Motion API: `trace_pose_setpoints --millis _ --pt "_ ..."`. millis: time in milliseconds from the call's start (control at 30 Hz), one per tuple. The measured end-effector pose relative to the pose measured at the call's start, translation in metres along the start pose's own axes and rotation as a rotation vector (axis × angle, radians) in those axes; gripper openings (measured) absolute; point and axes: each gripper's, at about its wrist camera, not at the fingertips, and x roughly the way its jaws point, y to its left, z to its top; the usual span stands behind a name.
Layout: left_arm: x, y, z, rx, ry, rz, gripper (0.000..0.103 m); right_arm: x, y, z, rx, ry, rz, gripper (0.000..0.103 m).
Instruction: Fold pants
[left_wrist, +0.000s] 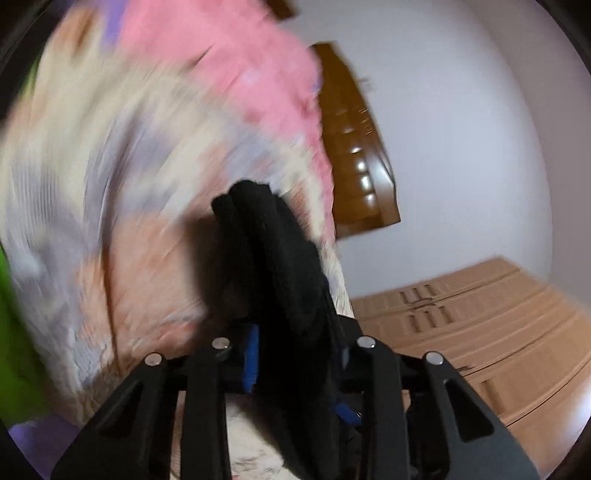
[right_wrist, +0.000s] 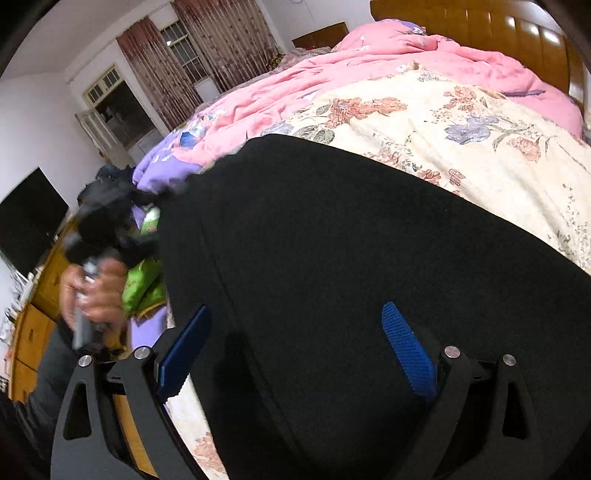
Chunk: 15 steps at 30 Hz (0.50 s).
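**Left claw pinching the pants, right claw wide over them**

I see the black pants (right_wrist: 351, 277) spread flat on the bed's floral quilt (right_wrist: 480, 122), below the pink blanket (right_wrist: 388, 70). My left claw (left_wrist: 291, 354) is clamped on a bunched fold of the pants, lifted off the quilt. My right claw (right_wrist: 295, 350) stands wide apart just above the pants, blue pads (right_wrist: 408, 350) gripping nothing. The hand (right_wrist: 94, 291) holding the left claw shows at the pants' left edge.

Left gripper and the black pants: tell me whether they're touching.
Touching. The left wrist view shows a bunched fold of the black pants pinched between the left gripper pads, with the fabric rising out from between the blue pads.
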Motion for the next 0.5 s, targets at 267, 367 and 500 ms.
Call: trace_pose_setpoints --millis 267,367,500 --pt "0.012 0.012 0.004 -0.011 0.015 0.097 0.028 -0.005 -0.015 0.000 0.084 -0.030 0.068 0.087" --pt "0.004 -0.036 -0.007 0.171 -0.011 0.175 0.028 -0.019 -0.023 0.002 0.127 -0.071 0.125 0.087" --pt "0.010 -0.143 -0.045 0.551 -0.042 0.277 0.028 -0.104 -0.062 -0.018 0.314 -0.353 0.184 0.088"
